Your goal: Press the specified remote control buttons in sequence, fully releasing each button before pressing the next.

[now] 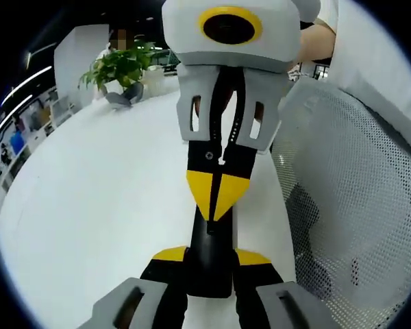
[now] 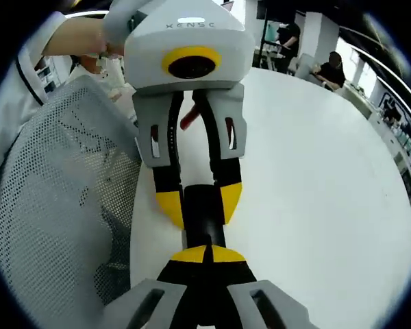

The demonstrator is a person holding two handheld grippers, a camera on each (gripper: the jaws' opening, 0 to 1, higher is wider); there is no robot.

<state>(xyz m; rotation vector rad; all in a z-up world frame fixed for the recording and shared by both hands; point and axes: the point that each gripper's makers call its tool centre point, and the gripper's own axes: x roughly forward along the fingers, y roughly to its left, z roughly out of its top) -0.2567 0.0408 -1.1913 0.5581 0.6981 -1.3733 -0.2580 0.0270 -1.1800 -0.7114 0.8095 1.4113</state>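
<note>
Remote control: in the left gripper view it sits low and centre, a slim black bar running up the frame. I'd judge it light, rigid and smooth-skinned, so prone to slide or swivel if pinched loosely. The long side edges are the place to hold it, leaving the button face free. The left gripper does just that, its yellow-tipped jaws narrowed onto the two sides. From the top of the frame the right gripper reaches down, its yellow tips drawn together into one point that appears to rest on the remote's upper face. The buttons can't be made out. White table spreads to the left, a potted plant stands in the upper left, and a grey mesh chair fills the right.

In the right gripper view the remote control lies at centre, plain matt black with no markings legible. The left gripper hangs from the top, its jaws clasping the remote from both sides. The right gripper rises from the bottom with its jaws closed tip to tip, holding nothing, the point at the remote's near end. Pressing with it calls for a short, light push, or the remote may tip in the clasp. The table lies right, the mesh chair left.
</note>
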